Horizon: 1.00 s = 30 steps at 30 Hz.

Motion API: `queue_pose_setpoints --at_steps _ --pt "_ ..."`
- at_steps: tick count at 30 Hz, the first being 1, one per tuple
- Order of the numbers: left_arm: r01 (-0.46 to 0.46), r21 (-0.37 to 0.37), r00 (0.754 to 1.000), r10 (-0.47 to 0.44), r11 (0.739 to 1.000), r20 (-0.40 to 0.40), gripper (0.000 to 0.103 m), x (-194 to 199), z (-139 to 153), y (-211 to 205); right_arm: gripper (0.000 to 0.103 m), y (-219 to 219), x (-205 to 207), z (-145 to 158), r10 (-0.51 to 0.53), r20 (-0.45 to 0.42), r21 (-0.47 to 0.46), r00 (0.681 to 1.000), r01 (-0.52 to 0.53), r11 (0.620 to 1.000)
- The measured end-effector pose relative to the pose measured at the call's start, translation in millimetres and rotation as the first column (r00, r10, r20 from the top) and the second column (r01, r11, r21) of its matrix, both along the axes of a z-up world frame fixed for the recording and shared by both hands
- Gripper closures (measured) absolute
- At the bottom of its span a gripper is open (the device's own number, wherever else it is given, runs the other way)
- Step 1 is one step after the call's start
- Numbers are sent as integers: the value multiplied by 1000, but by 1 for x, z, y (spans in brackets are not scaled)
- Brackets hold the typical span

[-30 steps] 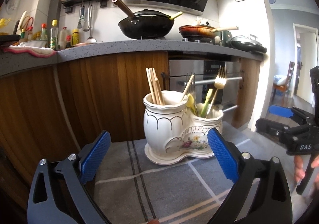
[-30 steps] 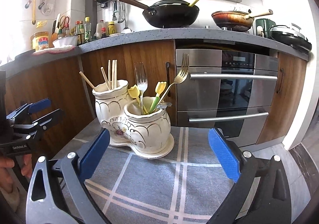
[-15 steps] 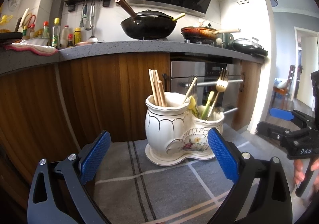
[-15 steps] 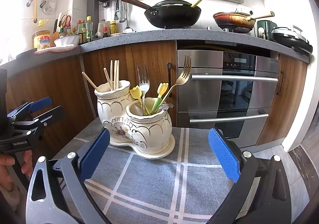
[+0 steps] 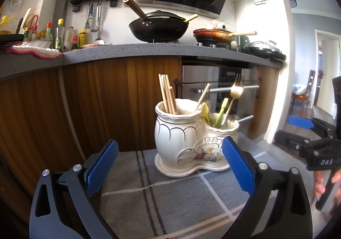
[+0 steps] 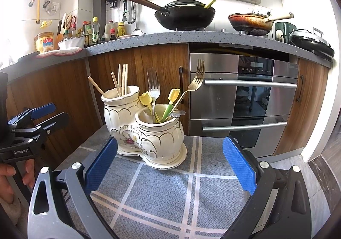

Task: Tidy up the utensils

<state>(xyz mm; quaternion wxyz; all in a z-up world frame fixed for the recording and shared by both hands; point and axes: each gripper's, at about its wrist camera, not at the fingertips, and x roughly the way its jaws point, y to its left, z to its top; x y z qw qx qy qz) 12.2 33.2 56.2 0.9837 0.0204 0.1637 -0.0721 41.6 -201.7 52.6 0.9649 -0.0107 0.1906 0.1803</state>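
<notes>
Utensils (image 6: 155,92); claw (image 6: 32,118) marked "GenRobot.AI"

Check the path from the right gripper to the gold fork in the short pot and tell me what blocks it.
Nothing visible blocks it. The right gripper is open and empty above bare grey cloth, and the gold fork leans out to the right of the short pot, with its tines clear of the silver fork and the tulip-handled utensils.

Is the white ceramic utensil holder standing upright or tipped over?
Upright. The utensil holder sits flat on its base on the grey cloth, chopsticks and forks pointing up.
</notes>
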Motion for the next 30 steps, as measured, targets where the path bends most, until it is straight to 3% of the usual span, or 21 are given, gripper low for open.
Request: queue_pose_setpoints --at_steps 19,30 --pt "1 1 1000 -1 1000 3 6 0 0 -2 5 0 0 -1 -2 -6 -3 1000 2 1000" --pt "-21 70 998 17 997 61 5 -6 3 -10 5 0 3 -3 -16 -29 -7 999 15 1000"
